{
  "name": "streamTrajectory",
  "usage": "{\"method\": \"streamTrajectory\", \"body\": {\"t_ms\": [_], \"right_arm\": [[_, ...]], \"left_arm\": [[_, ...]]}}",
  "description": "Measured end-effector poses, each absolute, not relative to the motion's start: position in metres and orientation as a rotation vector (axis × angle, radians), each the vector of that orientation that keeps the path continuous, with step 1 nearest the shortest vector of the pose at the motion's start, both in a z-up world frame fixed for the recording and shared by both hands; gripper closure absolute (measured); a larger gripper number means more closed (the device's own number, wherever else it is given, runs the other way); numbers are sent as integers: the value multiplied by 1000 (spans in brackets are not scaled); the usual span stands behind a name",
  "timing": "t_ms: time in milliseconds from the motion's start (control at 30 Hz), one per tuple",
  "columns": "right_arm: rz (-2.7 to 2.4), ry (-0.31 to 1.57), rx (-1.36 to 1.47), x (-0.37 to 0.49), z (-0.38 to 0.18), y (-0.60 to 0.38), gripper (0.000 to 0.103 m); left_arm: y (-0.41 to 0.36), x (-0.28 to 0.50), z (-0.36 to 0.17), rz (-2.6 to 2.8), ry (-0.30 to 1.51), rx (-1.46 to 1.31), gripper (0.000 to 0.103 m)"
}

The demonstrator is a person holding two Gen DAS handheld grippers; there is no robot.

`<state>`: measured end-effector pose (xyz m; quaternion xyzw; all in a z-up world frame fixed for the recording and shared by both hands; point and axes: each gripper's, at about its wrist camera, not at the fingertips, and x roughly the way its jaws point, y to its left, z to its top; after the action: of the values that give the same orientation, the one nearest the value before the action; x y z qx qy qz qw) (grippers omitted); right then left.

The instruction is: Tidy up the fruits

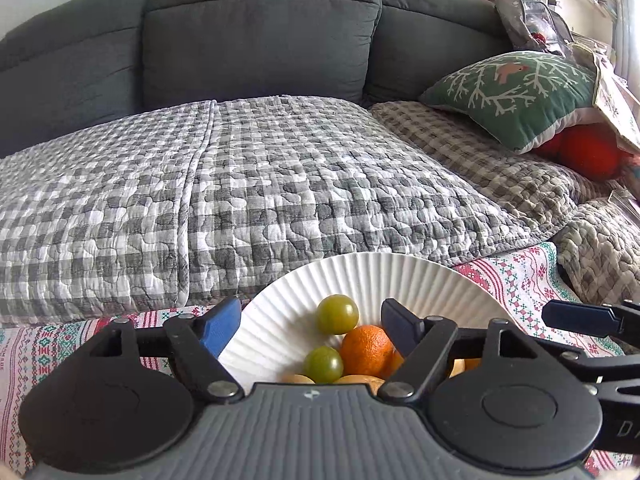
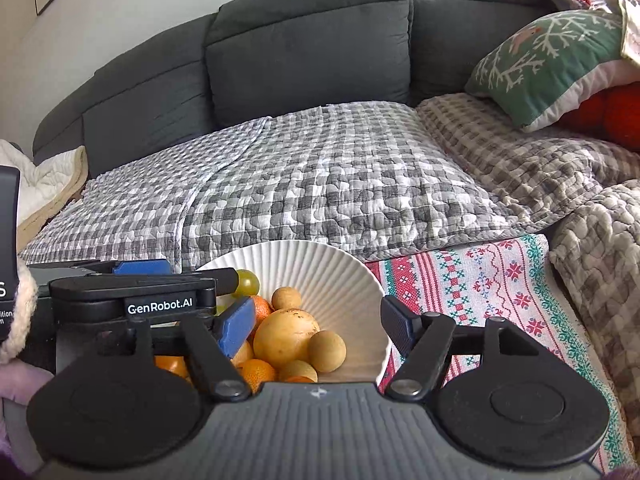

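A white ribbed bowl (image 1: pixel 360 276) stands on a patterned cloth and holds the fruit. In the left wrist view I see two green fruits (image 1: pixel 337 314) and an orange (image 1: pixel 366 350). My left gripper (image 1: pixel 312 320) hangs open over them, its pads touching nothing. The right wrist view shows the bowl (image 2: pixel 340 276) with a large yellow fruit (image 2: pixel 286 336), small tan round fruits (image 2: pixel 326 351), oranges (image 2: pixel 258 374) and a green fruit (image 2: pixel 246 282). My right gripper (image 2: pixel 318 328) is open above the yellow fruit and holds nothing. The left gripper (image 2: pixel 188 272) reaches in from the left.
The red, green and white patterned cloth (image 2: pixel 480 280) covers the table. Behind it is a dark grey sofa (image 1: pixel 260 40) draped with a checked quilt (image 1: pixel 260 184). A green cushion (image 1: pixel 516 92) and a red one (image 1: pixel 588 152) lie at the right. A fleecy cuff (image 2: pixel 18 320) shows at the left.
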<state>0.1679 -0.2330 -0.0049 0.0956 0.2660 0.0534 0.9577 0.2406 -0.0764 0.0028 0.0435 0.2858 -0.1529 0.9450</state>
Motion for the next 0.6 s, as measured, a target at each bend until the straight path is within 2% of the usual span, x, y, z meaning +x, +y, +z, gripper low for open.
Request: {"method": "streamTrajectory", "body": {"t_ms": [133,233,367,600], "right_arm": [[92,545,202,153,2,-242,28],[70,560,223,140,5,-250,21],[45,591,242,117,4,-258,17],[32,637,245,80,-1,-264,11]], "left_arm": [[-71,223,12,-299,598,62,27],[-68,205,16,-285,612,50,17],[-67,175,18,-272,627,45,11],[-65,126,19,-231,668,38,8]]}}
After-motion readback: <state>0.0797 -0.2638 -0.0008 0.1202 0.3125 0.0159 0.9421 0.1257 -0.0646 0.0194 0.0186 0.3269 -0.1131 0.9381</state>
